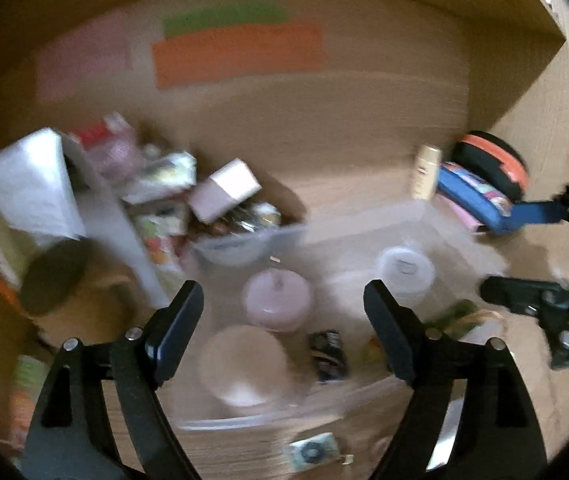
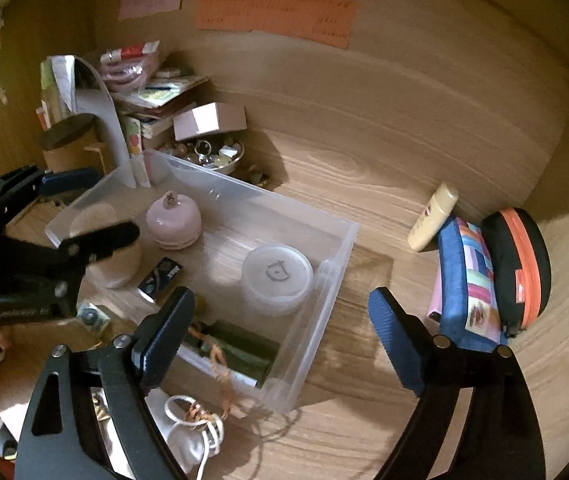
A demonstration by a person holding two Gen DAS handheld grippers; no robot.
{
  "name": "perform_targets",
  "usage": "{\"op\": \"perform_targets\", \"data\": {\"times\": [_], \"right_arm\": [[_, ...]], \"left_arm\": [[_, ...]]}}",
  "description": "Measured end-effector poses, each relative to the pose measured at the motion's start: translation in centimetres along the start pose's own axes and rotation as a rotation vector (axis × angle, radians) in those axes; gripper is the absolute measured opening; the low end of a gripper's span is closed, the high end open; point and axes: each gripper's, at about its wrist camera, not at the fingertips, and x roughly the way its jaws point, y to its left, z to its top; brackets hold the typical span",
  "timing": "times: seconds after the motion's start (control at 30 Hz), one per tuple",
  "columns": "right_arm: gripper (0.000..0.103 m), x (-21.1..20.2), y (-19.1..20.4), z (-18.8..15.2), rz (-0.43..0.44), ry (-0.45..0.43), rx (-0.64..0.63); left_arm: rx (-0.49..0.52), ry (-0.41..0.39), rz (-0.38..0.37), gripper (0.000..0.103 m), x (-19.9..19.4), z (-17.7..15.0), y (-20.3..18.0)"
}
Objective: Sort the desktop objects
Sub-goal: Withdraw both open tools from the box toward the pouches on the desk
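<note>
A clear plastic bin (image 2: pixel 324 300) sits on the wooden desk. It holds a pink macaron-shaped case (image 2: pixel 174 220), a round translucent tub (image 2: pixel 278 276), a small dark box (image 2: pixel 160 276), a beige round piece (image 2: pixel 124 264) and a green bundle tied with twine (image 2: pixel 240 348). My right gripper (image 2: pixel 280 296) hangs open above the bin's near right corner, with nothing between its fingers. My left gripper (image 1: pixel 284 292) is open over the pink case (image 1: pixel 276 300) and grips nothing. In the blurred left wrist view, the right gripper (image 1: pixel 524 252) shows at the right edge.
A cream tube (image 2: pixel 432 216), a blue patchwork pencil case (image 2: pixel 464 280) and a black-and-orange zip case (image 2: pixel 520 268) stand at the right. Boxes, a bead bowl (image 2: pixel 212 156) and a dark-lidded canister (image 2: pixel 68 140) crowd the back left. A white cord (image 2: pixel 192 420) lies in front.
</note>
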Motion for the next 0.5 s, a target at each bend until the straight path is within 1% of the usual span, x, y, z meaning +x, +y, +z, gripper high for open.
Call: {"op": "perform_targets", "data": {"times": [0.03, 0.07, 0.1, 0.37, 0.5], "right_arm": [[0.088, -0.3, 0.1, -0.2, 0.005, -0.005, 0.006], [0.088, -0.5, 0.1, -0.5, 0.004, -0.009, 0.01], [0.088, -0.7, 0.3, -0.7, 0.001, -0.012, 0.01], [0.089, -2.3, 0.9, -2.5, 0.007, -0.035, 0.014], [0.089, -3.4, 0.9, -3.4, 0.014, -0.053, 0.029]], "left_arm": [[0.009, -0.01, 0.024, 0.085, -0.5, 0.1, -0.1], [0.013, -0.021, 0.037, 0.092, -1.2, 0.1, -0.1], [0.013, -0.03, 0.046, 0.096, -1.6, 0.1, -0.1], [0.004, -0.087, 0.102, 0.098, -5.6, -0.3, 0.3], [-0.032, -0.092, 0.093, 0.1, -7.1, -0.7, 1.0]]}}
